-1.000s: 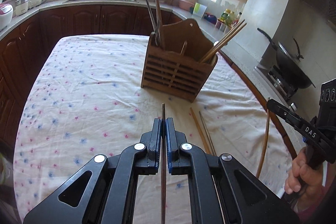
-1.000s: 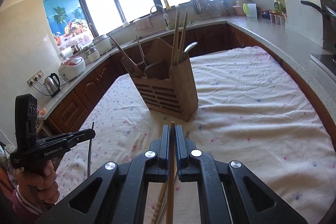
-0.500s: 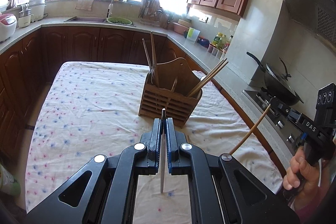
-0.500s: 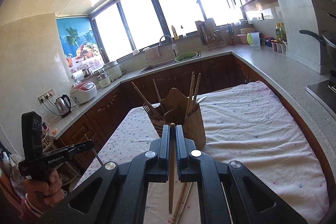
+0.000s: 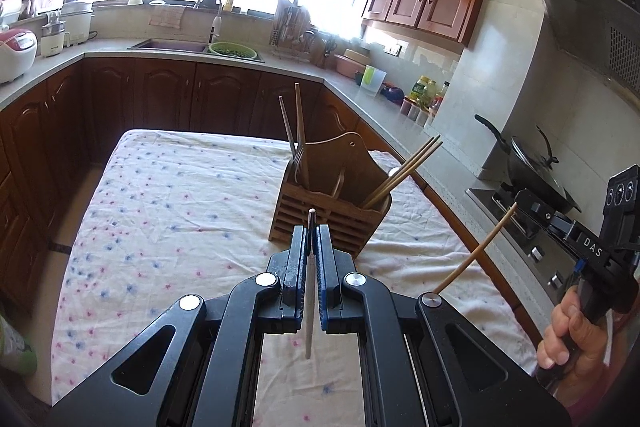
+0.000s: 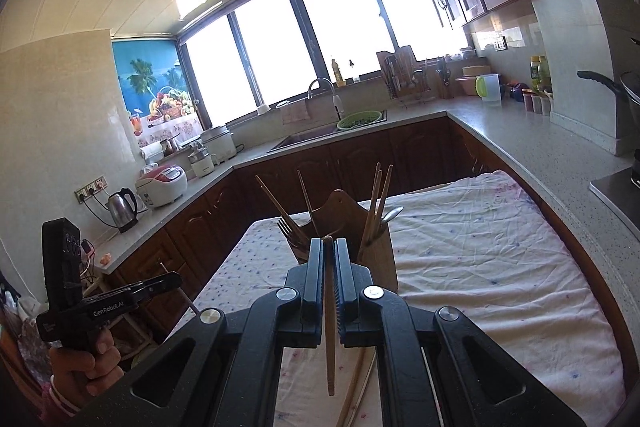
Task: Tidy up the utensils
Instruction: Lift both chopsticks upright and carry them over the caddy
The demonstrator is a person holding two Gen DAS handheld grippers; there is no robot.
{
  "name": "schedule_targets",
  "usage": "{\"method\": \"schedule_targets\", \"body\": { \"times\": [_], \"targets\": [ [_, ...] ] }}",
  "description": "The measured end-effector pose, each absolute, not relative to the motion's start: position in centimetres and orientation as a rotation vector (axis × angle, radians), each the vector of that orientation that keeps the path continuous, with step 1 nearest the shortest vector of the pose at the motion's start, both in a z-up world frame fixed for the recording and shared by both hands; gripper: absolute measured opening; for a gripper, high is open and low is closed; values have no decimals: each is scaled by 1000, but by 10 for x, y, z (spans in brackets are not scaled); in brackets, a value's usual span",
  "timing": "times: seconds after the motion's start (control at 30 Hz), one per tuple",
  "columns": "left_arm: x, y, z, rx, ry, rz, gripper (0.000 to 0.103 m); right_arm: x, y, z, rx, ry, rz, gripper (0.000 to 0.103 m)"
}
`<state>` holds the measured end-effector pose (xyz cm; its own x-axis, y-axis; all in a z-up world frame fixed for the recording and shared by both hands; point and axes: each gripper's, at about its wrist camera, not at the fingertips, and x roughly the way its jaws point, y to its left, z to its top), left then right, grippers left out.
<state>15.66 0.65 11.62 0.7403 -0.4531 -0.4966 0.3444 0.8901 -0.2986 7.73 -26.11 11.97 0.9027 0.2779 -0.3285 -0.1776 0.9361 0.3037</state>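
Observation:
A slatted wooden utensil holder (image 5: 332, 199) (image 6: 376, 251) stands on the cloth-covered table and holds chopsticks, forks and a spoon. My left gripper (image 5: 310, 231) is shut on a pale thin chopstick (image 5: 308, 307), held in the air in front of the holder. My right gripper (image 6: 329, 247) is shut on a wooden chopstick (image 6: 329, 339), also held above the table near the holder; it shows at the right of the left wrist view (image 5: 516, 205). Two more chopsticks (image 6: 356, 387) lie on the cloth under the right gripper.
The table wears a white flowered cloth (image 5: 168, 211). Dark wood cabinets and a grey counter (image 5: 224, 59) run around it. A wok on a stove (image 5: 532, 171) sits to the right, and a sink with a green colander (image 6: 356, 121) lies at the back.
Both grippers have risen from the table, each lifting its chopstick off the cloth. The holder now looks farther off and lower in both views.

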Motion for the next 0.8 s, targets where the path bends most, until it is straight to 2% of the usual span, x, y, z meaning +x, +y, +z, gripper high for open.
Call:
{"method": "schedule_targets", "body": {
  "times": [0.8],
  "targets": [
    [210,-7,209,-196,327,-426,4,124,-258,189,241,158,203,5]
  ]
}}
